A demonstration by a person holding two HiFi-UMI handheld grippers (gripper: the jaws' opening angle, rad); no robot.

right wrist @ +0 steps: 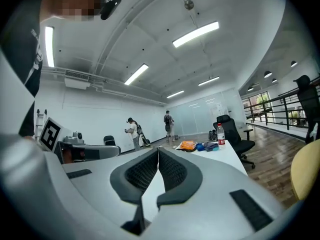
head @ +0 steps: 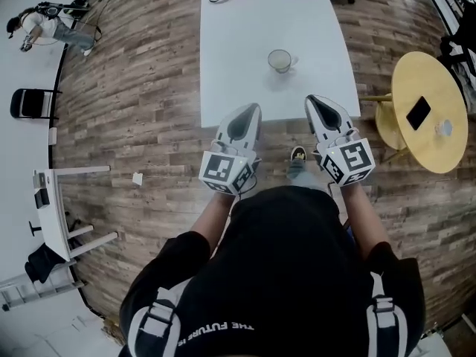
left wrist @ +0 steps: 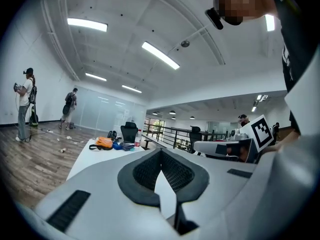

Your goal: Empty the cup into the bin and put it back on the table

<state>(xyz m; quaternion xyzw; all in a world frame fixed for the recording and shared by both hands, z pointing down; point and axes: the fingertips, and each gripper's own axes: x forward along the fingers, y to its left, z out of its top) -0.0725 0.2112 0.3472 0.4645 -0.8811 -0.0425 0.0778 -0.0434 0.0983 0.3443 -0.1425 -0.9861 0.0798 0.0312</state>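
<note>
A pale cup (head: 280,60) with a handle stands upright on the long white table (head: 238,65), near its front end. My left gripper (head: 253,109) hovers at the table's front edge, left of and short of the cup, shut with nothing in it. My right gripper (head: 312,100) is level with it, right of and short of the cup, also shut and empty. In the left gripper view the left gripper (left wrist: 161,152) has its pads pressed together; in the right gripper view the right gripper (right wrist: 158,150) is the same. The jaws hide the cup in both gripper views. No bin shows.
A round yellow table (head: 439,80) with a black phone (head: 419,111) stands at the right. At the white table's far end lie an orange bag (right wrist: 188,145) and a bottle (right wrist: 220,134), with a black chair (right wrist: 231,129) beside them. Other people (left wrist: 24,104) stand far off on the wood floor.
</note>
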